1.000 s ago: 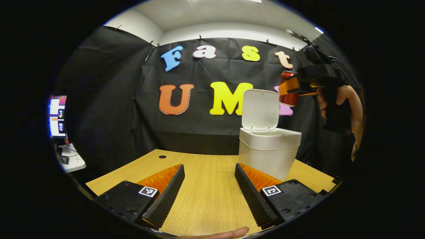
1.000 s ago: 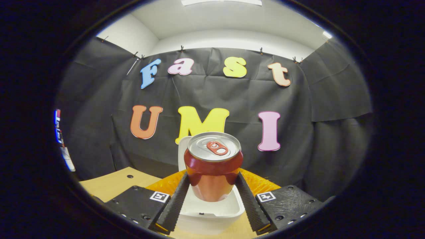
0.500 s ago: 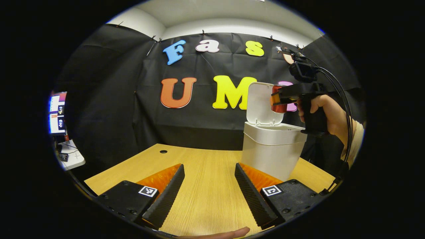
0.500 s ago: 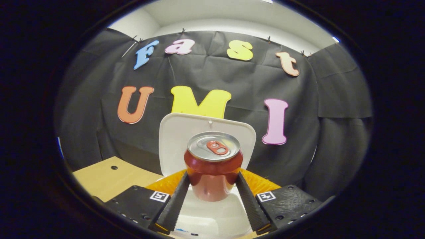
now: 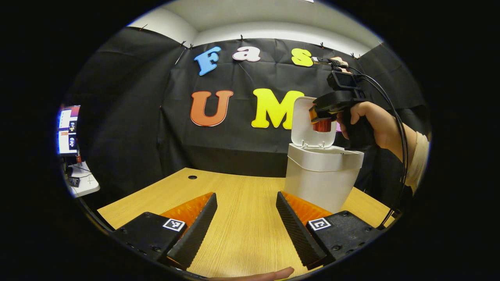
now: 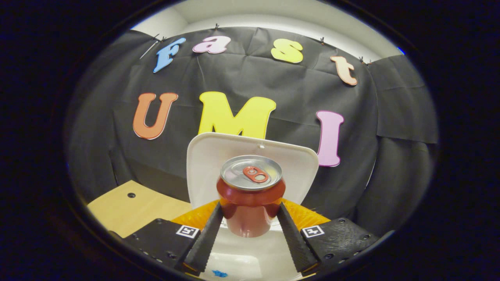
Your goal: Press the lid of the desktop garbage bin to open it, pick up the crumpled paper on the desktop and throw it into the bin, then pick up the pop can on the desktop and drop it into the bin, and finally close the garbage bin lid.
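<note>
Left gripper view: right hand-held gripper [image 5: 318, 115] has carried the can [image 5: 322, 125] from beside the bin [image 5: 321, 177] to above its mouth; left hand-held gripper [image 5: 246, 218] idles open over the tabletop [image 5: 242, 230].

Right gripper view: fingers clamp the can [image 6: 250, 195], lid [image 6: 207, 156] now close behind; release looks next.

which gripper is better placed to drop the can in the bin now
Right. The right hand-held gripper is shut on the pop can, held over the open bin in front of its raised lid. The left hand-held gripper is open above the desk.
</note>
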A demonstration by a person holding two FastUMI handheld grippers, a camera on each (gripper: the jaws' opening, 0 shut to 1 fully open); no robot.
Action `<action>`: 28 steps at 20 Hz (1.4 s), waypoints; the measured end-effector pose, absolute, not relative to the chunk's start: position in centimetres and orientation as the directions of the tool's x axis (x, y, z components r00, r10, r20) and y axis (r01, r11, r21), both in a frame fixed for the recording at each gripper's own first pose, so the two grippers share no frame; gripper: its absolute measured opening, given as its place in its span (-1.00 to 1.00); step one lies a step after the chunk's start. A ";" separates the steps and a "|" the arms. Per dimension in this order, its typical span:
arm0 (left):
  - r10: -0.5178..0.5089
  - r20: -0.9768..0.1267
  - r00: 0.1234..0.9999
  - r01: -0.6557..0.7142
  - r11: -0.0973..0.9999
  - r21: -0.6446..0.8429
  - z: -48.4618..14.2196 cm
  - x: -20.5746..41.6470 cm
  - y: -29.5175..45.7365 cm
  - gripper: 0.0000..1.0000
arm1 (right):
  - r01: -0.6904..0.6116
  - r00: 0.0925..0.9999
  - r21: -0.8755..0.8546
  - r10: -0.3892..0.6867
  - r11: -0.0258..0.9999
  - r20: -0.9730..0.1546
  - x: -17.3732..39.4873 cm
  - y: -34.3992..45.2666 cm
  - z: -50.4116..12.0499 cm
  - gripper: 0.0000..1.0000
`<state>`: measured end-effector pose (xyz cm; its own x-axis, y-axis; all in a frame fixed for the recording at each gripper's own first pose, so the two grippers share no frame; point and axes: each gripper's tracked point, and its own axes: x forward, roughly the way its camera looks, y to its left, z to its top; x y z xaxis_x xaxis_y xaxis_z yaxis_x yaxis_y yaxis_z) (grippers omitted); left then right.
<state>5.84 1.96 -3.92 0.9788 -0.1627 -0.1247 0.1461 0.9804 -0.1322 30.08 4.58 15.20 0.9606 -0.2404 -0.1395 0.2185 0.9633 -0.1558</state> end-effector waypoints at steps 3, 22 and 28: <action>-0.161 -0.124 0.979 0.146 0.982 -0.122 -4.0 5.9 2.1 0.96 | 0.233 0.955 -0.176 -0.259 0.956 -0.143 30.3 4.2 15.6 0.59; -0.164 -0.165 0.973 0.152 0.985 -0.085 -5.1 6.3 1.4 0.97 | 0.218 0.953 0.196 -0.165 0.956 -0.252 30.6 1.3 14.5 0.82; -0.166 -0.167 0.972 0.154 0.985 -0.083 -5.2 6.3 1.4 0.97 | 0.189 0.965 0.194 -0.145 0.963 -0.217 30.1 1.6 16.4 0.91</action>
